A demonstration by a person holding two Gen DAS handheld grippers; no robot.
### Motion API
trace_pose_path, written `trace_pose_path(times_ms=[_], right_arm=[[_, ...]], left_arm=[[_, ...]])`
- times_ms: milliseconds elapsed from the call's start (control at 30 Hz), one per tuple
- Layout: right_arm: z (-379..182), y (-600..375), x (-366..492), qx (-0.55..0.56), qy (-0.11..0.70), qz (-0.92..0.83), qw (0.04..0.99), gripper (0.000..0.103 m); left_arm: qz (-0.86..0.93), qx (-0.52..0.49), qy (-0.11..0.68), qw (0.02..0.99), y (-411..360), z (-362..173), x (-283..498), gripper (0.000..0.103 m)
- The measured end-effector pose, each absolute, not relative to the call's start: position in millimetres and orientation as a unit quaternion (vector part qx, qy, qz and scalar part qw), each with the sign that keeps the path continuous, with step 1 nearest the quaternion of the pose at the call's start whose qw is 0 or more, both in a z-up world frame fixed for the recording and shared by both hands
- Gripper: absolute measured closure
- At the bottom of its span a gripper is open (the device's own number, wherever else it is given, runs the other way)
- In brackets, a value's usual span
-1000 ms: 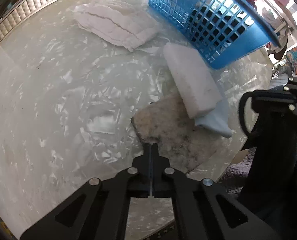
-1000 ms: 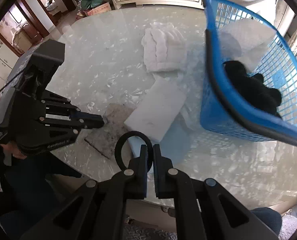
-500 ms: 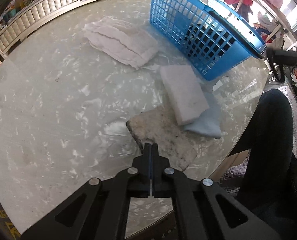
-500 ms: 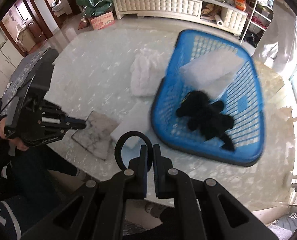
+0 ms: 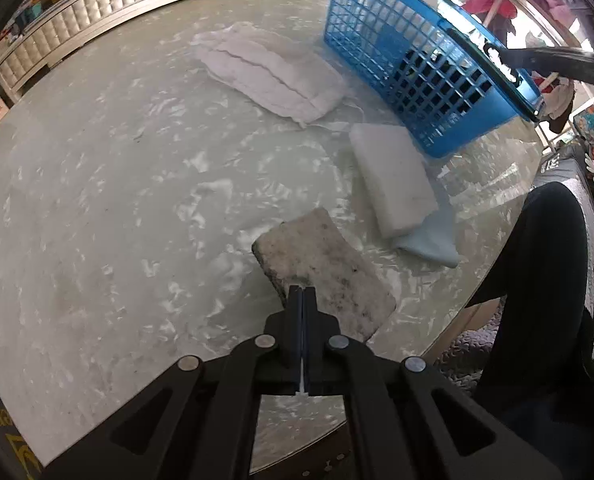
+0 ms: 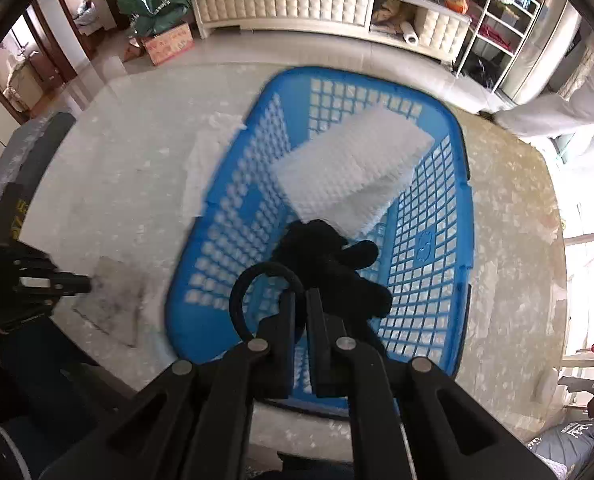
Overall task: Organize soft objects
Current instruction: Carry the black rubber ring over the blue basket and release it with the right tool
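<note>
My left gripper (image 5: 301, 294) has its fingers pressed together with nothing between them, just above the near edge of the grey speckled pad (image 5: 323, 270). My right gripper (image 6: 300, 300) pinches a black ring (image 6: 257, 296) over the blue basket (image 6: 233, 216), though the ring's lower part is hidden behind the fingers. In the basket a black soft thing (image 6: 329, 258) partly covers a white quilted pad (image 6: 349, 172); on the table (image 5: 97, 200) the white block (image 5: 393, 184) hides most of a pale blue cloth (image 5: 433, 240) near the edge, the folded white cloth (image 5: 273, 68) lies beside the basket, and the far left side is bare.

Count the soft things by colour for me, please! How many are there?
White: 3 (folded cloth, foam block, bumpy pad in basket)
Grey: 1 (speckled pad)
Light blue: 1 (cloth)
Black: 2 (fuzzy thing, ring)
Total: 7
</note>
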State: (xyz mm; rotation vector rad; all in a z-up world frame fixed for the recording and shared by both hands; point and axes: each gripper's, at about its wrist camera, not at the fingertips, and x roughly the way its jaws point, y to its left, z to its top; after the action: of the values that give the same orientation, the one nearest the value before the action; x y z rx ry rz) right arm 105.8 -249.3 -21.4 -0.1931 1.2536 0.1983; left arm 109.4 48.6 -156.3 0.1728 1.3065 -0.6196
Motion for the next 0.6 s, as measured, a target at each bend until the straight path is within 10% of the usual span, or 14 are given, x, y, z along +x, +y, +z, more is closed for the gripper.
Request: trace_pose_path(times_ms=[300,333,400,433,600], right_arm=[[-51,-253,127,-0.114,0.600,0.065,0.789,0.094],[-52,-252,126,-0.119,0.599,0.061,0.790,0.088],[-51,-252,129,-0.123,0.597,0.053,0.791,0.026],[-51,-253,131,-0.124,0.595,0.047,0.793,0.016],[-33,-247,123,-0.120,0.566,0.037,0.815,0.013]], left_arm=[[-0.276,0.061,0.598,0.750,59,-155,113,0.103],[-0.277,0.059,0.597,0.751,60,-153,113,0.103],[-0.280,0.053,0.595,0.752,61,-149,113,0.103],[-0.281,0.053,0.593,0.753,61,-147,113,0.103],[-0.279,0.054,0.583,0.761,61,-134,111,0.103]])
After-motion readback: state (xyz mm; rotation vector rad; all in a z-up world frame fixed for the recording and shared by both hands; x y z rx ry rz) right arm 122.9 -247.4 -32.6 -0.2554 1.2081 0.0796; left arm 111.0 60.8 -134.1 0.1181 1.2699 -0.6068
